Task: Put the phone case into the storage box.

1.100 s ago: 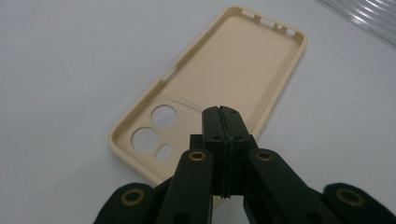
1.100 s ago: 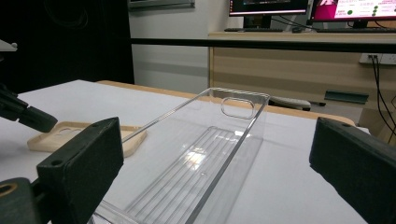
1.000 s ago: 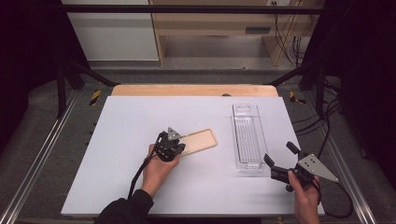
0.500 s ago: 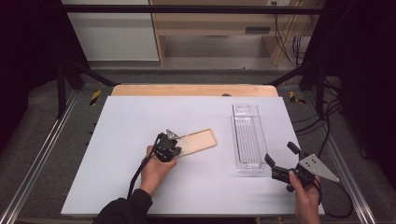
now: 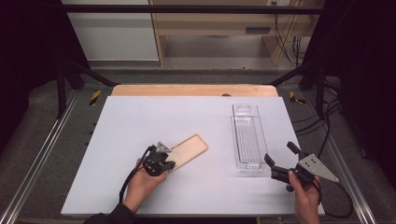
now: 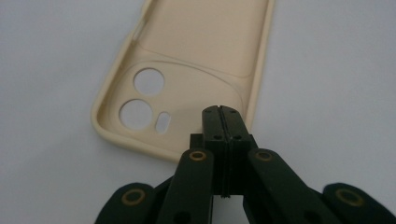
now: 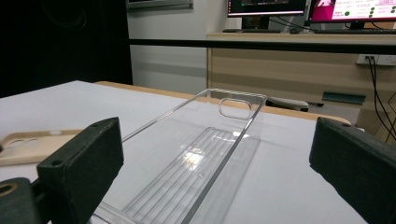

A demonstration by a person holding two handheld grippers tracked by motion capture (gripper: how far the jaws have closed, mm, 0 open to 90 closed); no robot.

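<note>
A broad white rectangular table top [image 5: 140, 121] carries everything here, with a strip of pale wood showing along its far edge. The largest thing on it is a long, narrow, clear plastic tray [image 5: 247, 140] with a ribbed floor and a slot-shaped handle hole at its far end; it lies lengthwise toward the right side of the table, and in the right gripper view it [image 7: 196, 158] runs away between that gripper's two pads. Left of it and well apart lies a beige, soft-looking phone case [image 5: 189, 150], open side up, slanting across the middle of the table; the left gripper view shows its raised rim, two round camera holes and a small oval cut-out [image 6: 196, 60] at the near end. The right black two-jaw gripper [image 5: 281, 159], held in the person's right hand [image 5: 306, 198] near the table's front right corner, sits just short of the tray's near end, its jaws spread wide and holding nothing. The left black two-jaw gripper [image 5: 164, 150], held in the left hand [image 5: 142, 184], has its jaws pressed flat together with nothing between them; their tip [image 6: 223, 114] is over the camera-hole end of the case, close to its near rim, though whether it touches the case cannot be told.
</note>
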